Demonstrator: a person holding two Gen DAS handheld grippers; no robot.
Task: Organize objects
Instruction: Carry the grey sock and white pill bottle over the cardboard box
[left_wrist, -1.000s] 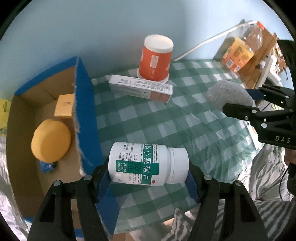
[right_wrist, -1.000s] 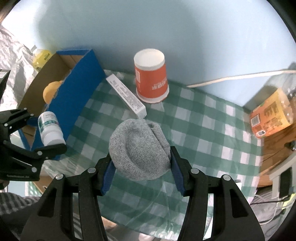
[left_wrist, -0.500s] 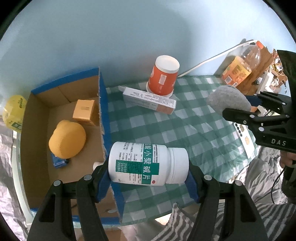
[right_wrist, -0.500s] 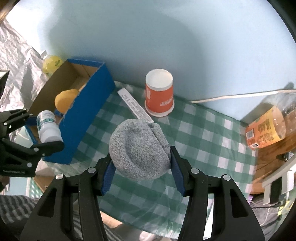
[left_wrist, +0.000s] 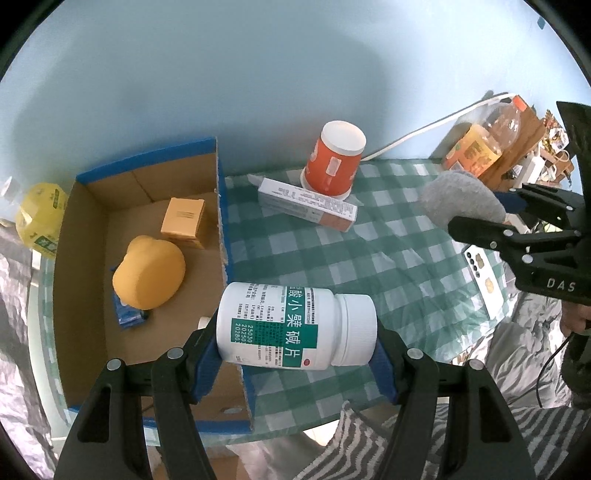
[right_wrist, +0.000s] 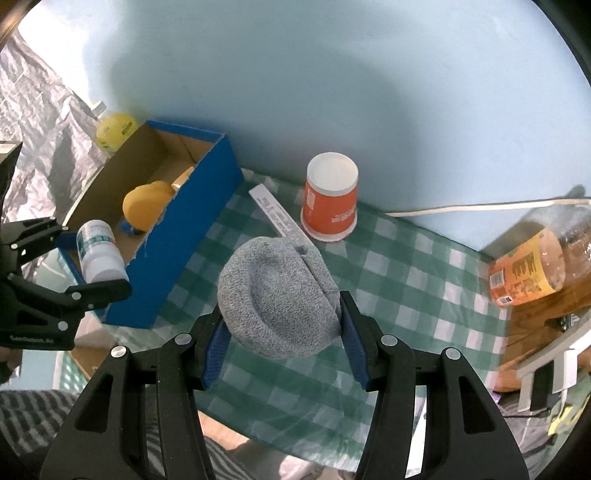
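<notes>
Left wrist view: the left gripper (left_wrist: 295, 343) clamps a white pill bottle (left_wrist: 295, 326) sideways, hanging over the near wall of the blue box (left_wrist: 220, 206), where an orange toy (left_wrist: 147, 273) and a small carton (left_wrist: 183, 221) sit. The right gripper (right_wrist: 282, 332) squeezes a grey knitted hat (right_wrist: 277, 295) above the checked tablecloth (right_wrist: 406, 280). Best play, I'd say: carry the bottle past the wall, lower it onto bare cardboard beside the toy, then let go.
</notes>
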